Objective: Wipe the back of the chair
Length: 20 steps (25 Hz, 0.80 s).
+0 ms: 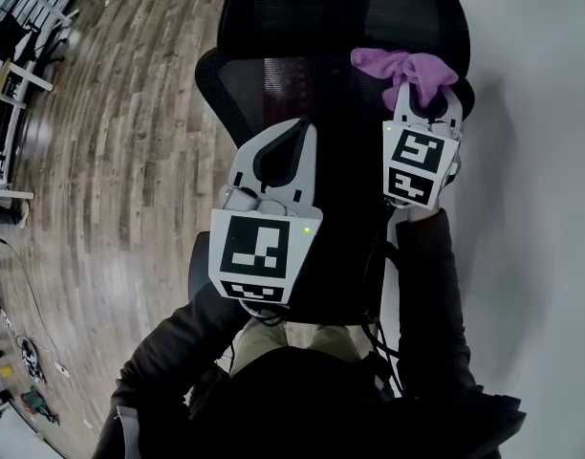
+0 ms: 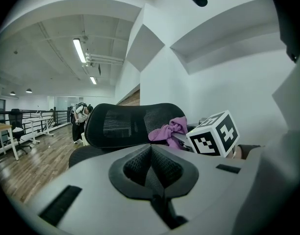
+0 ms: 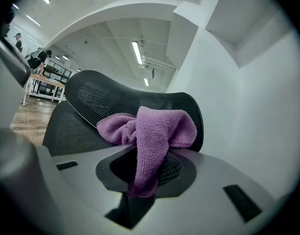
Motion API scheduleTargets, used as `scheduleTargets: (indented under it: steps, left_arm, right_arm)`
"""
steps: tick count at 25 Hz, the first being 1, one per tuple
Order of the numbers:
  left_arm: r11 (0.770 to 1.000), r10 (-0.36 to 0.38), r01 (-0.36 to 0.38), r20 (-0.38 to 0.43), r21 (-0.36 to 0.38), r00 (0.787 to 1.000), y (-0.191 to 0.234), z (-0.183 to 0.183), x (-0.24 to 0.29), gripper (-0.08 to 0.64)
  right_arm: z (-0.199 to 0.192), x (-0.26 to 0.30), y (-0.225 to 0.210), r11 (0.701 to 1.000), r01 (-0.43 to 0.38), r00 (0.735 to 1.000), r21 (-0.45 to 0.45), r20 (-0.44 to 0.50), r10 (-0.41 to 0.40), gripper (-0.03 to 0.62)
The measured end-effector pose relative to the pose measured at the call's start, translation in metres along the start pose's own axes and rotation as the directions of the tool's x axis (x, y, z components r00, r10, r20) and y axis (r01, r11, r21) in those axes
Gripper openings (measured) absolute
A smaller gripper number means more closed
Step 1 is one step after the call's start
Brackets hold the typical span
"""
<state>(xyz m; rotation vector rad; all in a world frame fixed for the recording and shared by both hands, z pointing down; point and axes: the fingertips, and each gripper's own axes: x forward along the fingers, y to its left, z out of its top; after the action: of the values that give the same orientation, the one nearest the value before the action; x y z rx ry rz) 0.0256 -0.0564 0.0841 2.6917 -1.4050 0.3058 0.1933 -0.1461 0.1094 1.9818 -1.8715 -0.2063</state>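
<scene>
R gripper [image 1: 426, 98] shut tight on my purple cloth [image 1: 407, 65], at top-R of chair back [image 1: 292, 75] | back: black mesh, beside white wall [image 1: 541, 208] | L gripper [image 1: 294, 137] jaws together, empty.

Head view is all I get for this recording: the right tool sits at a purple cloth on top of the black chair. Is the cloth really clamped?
Observer: Yes. The right gripper view shows the purple cloth pinched between the jaws of the right tool, with its bunched end toward the mesh of the chair.
Operator: Does the left tool hold anything?
Observer: No. Its own view shows the left tool with jaws together and nothing between them.
Operator: Anyone else nearby?
Observer: One person, far off by a railing in the left gripper view.
</scene>
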Motion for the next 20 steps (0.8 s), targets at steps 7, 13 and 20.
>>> scheduleTargets:
  steps: [7, 13, 20]
  left_arm:
    - [0.999, 0.027, -0.027, -0.006, -0.019, 1.000, 0.019, 0.000, -0.007, 0.009]
    - [0.997, 0.069, -0.069, -0.006, -0.030, 0.998, 0.045, -0.003, -0.017, 0.009]
    - [0.992, 0.114, -0.114, -0.009, -0.047, 0.993, 0.076, -0.008, -0.034, 0.009]
  right_arm:
    - [0.014, 0.007, 0.016, 1.000, -0.020, 1.000, -0.007, 0.007, 0.020, 0.080]
    - [0.023, 0.014, 0.037, 0.999, -0.040, 0.999, -0.002, 0.016, 0.040, 0.081]
    - [0.043, 0.021, 0.076, 0.996, -0.089, 0.995, -0.004, 0.031, 0.089, 0.080]
